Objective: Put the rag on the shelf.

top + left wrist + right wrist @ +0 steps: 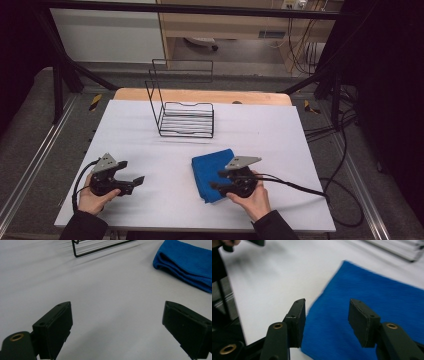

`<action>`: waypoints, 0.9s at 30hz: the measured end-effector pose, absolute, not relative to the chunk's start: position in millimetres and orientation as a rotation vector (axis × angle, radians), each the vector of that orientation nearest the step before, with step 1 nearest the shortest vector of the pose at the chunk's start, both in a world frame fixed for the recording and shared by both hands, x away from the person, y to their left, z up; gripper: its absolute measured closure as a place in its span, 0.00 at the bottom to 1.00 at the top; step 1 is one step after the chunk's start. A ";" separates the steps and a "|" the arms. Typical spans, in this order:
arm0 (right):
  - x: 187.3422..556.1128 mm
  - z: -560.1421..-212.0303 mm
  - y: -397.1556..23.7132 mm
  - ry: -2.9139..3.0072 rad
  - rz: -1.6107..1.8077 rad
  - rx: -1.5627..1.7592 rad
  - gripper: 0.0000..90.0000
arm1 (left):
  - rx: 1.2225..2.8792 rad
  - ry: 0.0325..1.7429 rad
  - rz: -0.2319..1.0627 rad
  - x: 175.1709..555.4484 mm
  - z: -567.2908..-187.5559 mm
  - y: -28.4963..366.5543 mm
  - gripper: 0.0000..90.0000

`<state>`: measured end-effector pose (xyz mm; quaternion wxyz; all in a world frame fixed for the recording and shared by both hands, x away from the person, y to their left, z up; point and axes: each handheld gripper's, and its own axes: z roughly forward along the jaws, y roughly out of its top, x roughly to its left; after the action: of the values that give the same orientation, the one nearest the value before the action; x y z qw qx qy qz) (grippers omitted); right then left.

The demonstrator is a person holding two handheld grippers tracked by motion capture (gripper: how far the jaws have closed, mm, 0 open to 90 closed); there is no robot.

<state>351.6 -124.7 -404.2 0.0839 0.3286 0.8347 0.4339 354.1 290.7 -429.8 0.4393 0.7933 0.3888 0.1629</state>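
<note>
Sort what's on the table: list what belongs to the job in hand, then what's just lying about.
In the job:
- folded blue cloth
- right gripper, jaws apart over the cloth
- left gripper, open, waiting

Lying about:
- black wire rack
- white table

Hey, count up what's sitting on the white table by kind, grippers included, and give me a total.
Blue folded cloth: 1
Black wire rack: 1
Handheld grippers: 2, the left gripper with fingers wide open over bare table, the right gripper open above the cloth
Total: 4
</note>
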 end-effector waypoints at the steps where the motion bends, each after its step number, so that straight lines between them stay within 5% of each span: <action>1: 354.6 -403.8 -133.5 2.460 1.268 1.008 0.53 | 1.973 0.964 0.406 354.0 -429.7 290.6 0.11; 11: 369.0 -440.3 -187.8 2.421 1.026 1.213 0.58 | 1.978 0.965 0.399 353.8 -430.0 289.1 0.11; 15: 369.8 -447.6 -187.9 2.447 1.043 1.245 0.67 | 1.976 0.966 0.396 353.5 -430.0 288.6 0.11; 21: 365.3 -445.0 -186.8 2.448 1.083 1.351 0.95 | 1.980 0.966 0.394 353.5 -430.0 288.5 0.11; 27: 357.0 -434.8 -191.1 2.389 1.134 1.439 0.97 | 1.978 0.966 0.391 353.5 -429.8 288.1 0.11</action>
<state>357.0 -191.1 -434.8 0.0657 0.4769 0.7919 0.3758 353.5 288.1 -429.8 0.4378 0.7954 0.3886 0.1572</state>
